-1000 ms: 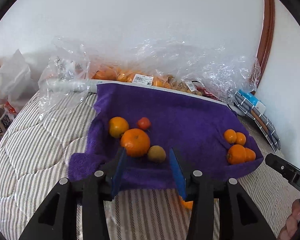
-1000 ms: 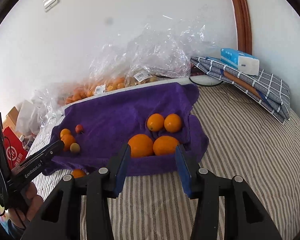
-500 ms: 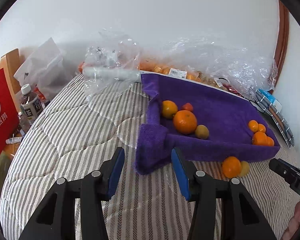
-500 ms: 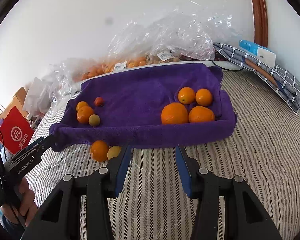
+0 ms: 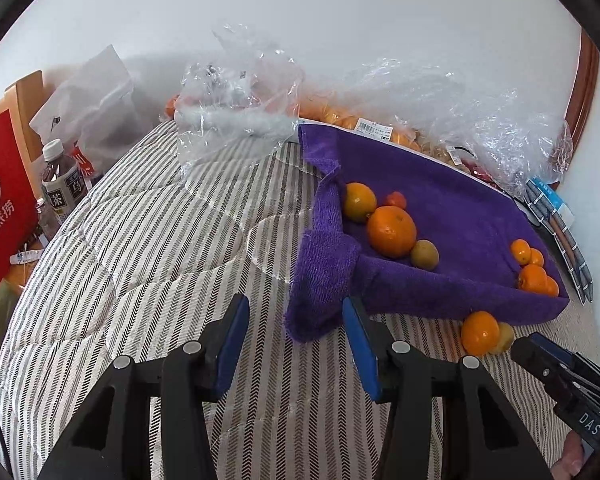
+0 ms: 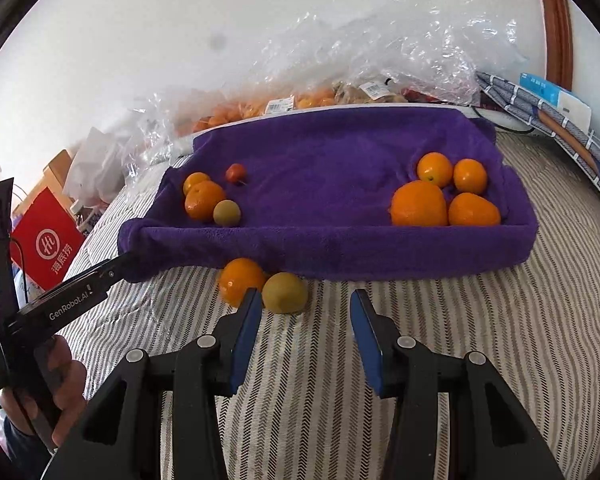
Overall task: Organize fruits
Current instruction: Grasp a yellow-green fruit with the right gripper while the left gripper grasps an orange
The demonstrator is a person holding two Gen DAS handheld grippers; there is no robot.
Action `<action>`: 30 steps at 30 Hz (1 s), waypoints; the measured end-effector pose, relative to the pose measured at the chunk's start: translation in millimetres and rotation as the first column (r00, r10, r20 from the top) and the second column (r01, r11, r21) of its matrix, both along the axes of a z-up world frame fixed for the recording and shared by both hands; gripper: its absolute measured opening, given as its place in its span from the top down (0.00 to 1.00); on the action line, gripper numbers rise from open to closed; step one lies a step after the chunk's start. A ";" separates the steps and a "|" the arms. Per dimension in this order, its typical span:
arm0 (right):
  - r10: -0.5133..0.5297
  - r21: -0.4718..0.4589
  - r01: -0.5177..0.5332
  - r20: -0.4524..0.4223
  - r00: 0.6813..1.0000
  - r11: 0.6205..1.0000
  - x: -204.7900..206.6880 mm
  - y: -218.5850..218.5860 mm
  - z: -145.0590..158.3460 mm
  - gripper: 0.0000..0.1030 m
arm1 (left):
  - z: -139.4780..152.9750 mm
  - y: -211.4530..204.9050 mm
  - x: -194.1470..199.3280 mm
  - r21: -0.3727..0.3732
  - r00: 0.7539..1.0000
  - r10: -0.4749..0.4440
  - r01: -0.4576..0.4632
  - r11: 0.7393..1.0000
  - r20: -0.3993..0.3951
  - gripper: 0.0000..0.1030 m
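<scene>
Both claws, left (image 5: 292,344) and right (image 6: 305,336), stand apart and empty. The orange (image 6: 242,282) and yellow-green fruit (image 6: 285,293) lie on the bed beside the purple towel (image 6: 340,152). Both are round and likely to roll; clamp across the widest part, gently.

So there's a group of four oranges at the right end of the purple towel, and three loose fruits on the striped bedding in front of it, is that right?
Not quite: only two loose fruits lie on the striped bedding in front of the purple towel, an orange and a yellow-green fruit, touching each other. The right wrist view shows it. The four oranges at the towel's right end are as you said.
</scene>
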State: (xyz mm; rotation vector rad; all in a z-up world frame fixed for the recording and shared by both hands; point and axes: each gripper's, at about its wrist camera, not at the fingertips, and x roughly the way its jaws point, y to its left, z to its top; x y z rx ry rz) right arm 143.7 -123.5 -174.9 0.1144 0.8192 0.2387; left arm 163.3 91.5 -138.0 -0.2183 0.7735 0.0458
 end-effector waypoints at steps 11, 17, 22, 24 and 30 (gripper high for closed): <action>0.081 0.053 -0.079 -0.044 0.996 0.996 15.2 4.6 -11.8 0.73 | -7.4 5.9 5.0 -0.052 0.999 0.001 -0.004 0.999 -0.044 0.55; 0.044 -0.004 -0.043 0.023 0.999 0.999 -0.2 -14.1 3.0 0.73 | -4.6 -0.9 3.0 -0.052 0.998 -0.052 0.051 0.997 -0.022 0.55; -0.002 -0.071 0.006 0.045 0.999 0.997 -16.2 -41.9 7.4 0.73 | -3.7 -16.7 0.2 -0.045 0.990 -0.139 0.138 0.989 -0.022 0.55; -0.019 -0.085 0.023 0.049 0.999 0.996 -22.9 -53.3 6.2 0.73 | -2.9 -29.8 -2.7 -0.016 0.983 -0.180 0.180 0.984 -0.026 0.55; -0.070 -0.108 0.077 0.068 0.995 0.991 -37.6 -80.7 1.2 0.73 | -0.3 -75.3 -9.9 -0.023 0.951 -0.309 0.308 0.951 -0.013 0.55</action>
